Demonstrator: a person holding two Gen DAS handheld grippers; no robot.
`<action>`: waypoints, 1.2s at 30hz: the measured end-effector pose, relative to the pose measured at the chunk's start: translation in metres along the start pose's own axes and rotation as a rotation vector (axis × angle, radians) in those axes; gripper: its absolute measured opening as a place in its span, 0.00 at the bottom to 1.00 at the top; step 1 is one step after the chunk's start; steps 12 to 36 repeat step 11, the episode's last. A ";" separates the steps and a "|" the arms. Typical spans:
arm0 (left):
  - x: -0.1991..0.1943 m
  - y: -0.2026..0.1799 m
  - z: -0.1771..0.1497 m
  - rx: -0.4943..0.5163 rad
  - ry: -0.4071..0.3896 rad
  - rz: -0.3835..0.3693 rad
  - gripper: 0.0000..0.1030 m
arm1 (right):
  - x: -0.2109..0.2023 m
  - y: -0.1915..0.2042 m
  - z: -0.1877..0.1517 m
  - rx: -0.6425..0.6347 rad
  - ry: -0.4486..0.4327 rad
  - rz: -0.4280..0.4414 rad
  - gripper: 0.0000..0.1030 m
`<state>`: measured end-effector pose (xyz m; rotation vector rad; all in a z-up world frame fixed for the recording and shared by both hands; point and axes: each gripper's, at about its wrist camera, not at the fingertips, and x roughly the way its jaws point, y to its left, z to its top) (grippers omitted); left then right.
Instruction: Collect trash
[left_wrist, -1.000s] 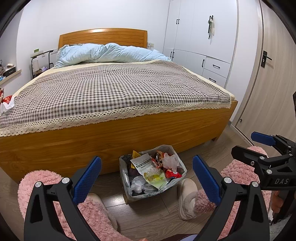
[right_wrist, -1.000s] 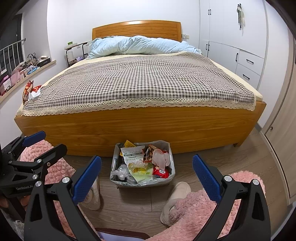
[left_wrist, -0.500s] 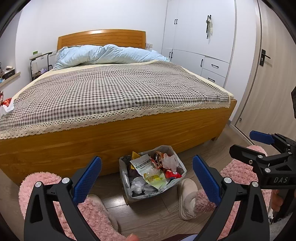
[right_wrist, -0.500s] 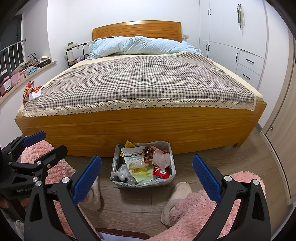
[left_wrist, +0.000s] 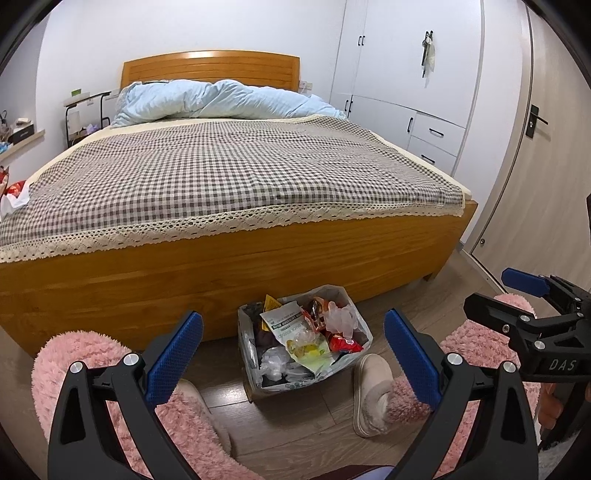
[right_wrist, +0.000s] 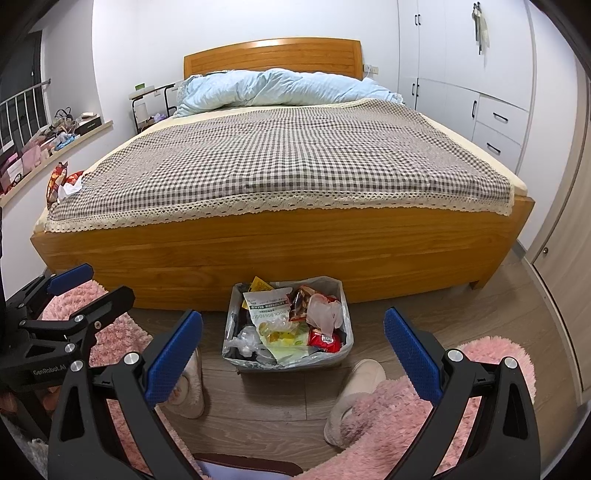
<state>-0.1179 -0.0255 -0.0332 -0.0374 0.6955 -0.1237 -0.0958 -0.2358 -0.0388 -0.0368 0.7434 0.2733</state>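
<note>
Bed frame (right_wrist: 280, 254) honey-orange wood. Bedspread (right_wrist: 295, 158) grey-white gingham, cream lace edge. Duvet (right_wrist: 280, 86) pale blue. Wardrobe (right_wrist: 491, 74) white, black handles. Rugs (left_wrist: 74, 362) fluffy pink. Slippers (right_wrist: 354, 391) beige. Tool pads (right_wrist: 173, 356) blue, arms black. Floor (right_wrist: 280, 402) brown wood-grain.

Bin (right_wrist: 343, 347) on the floor (right_wrist: 288, 398) before the bed (right_wrist: 280, 243), holding wrappers (right_wrist: 271, 310). A slipper (right_wrist: 186, 387) left of the bin, another (right_wrist: 354, 391) right. Quilt (right_wrist: 280, 86) at the bed's head; wardrobe (right_wrist: 476, 62) to its right.
</note>
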 end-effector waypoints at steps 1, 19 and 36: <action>0.000 0.000 0.000 0.001 0.000 0.000 0.92 | 0.001 -0.001 0.000 0.002 0.003 0.001 0.92; 0.014 0.006 0.008 0.007 -0.007 0.015 0.92 | 0.019 -0.010 0.006 0.025 0.029 0.028 0.92; 0.014 0.006 0.008 0.007 -0.007 0.015 0.92 | 0.019 -0.010 0.006 0.025 0.029 0.028 0.92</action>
